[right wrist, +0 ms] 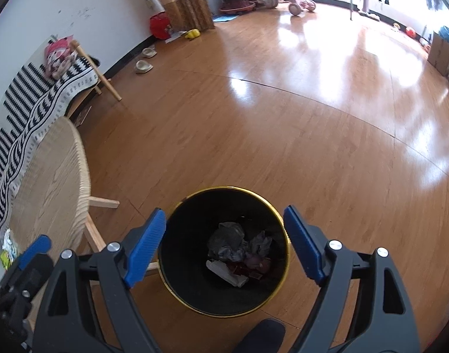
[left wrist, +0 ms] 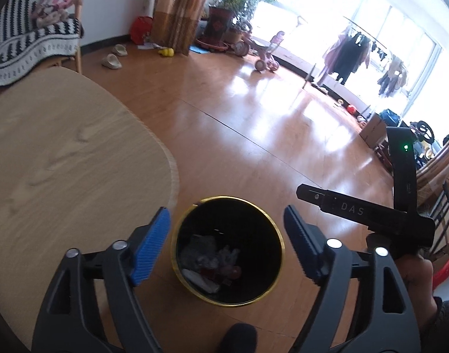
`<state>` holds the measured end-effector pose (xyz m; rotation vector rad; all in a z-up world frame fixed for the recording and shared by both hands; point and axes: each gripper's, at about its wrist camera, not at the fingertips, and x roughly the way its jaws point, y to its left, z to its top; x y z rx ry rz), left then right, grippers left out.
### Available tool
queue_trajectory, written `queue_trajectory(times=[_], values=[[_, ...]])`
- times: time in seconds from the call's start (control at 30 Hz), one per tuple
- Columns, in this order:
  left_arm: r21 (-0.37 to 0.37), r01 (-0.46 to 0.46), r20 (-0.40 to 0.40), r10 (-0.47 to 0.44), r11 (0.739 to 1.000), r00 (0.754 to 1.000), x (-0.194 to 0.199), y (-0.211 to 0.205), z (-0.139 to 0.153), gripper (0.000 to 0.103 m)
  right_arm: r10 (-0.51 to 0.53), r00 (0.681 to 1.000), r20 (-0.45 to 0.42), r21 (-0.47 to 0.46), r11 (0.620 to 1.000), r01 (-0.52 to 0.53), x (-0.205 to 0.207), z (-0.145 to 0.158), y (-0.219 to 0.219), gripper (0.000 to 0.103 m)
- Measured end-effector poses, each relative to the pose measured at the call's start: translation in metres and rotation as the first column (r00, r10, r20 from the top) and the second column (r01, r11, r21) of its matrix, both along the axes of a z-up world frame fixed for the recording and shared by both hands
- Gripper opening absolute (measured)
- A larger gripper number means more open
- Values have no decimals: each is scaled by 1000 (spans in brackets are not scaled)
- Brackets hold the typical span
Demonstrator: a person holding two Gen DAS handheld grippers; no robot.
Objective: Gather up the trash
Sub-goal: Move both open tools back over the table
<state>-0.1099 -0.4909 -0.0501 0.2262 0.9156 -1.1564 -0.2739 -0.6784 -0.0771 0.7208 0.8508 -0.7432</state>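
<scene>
The left hand-held gripper [left wrist: 225,244] hangs over the mouth of the bin [left wrist: 183,223] with its blue pads spread wide and nothing between them. In its own view the right hand-held gripper [right wrist: 224,244] is the same: jaws apart, empty, pointing down into the same bin. I think both are placed so because anything let go from here would fall straight inside, not on the floor [left wrist: 253,135].

The bin is black with a golden rim and stands on the wooden floor, just beside the rounded edge of the worktop [left wrist: 62,153], so the way from the worktop to the bin is short. At its bottom lies the trash [right wrist: 239,250]: crumpled grey paper, a white piece and some reddish bits.

In the right wrist view, a small green and white wrapper [right wrist: 7,247] lies at the far left near the worktop edge; probably this is more trash to collect, though it is too small to be sure
</scene>
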Motion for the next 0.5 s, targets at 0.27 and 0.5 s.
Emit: queue_trajectory(times=[0.27,0.5], values=[[-16,-132,134,133,991,982,59,87,40,91,140,990,37,-36,990,-138,65,26,55,83],[-28,-345,215,343,938,914,122,197,68,92,324,941,97,-35,946,-322,158,49,133,84]])
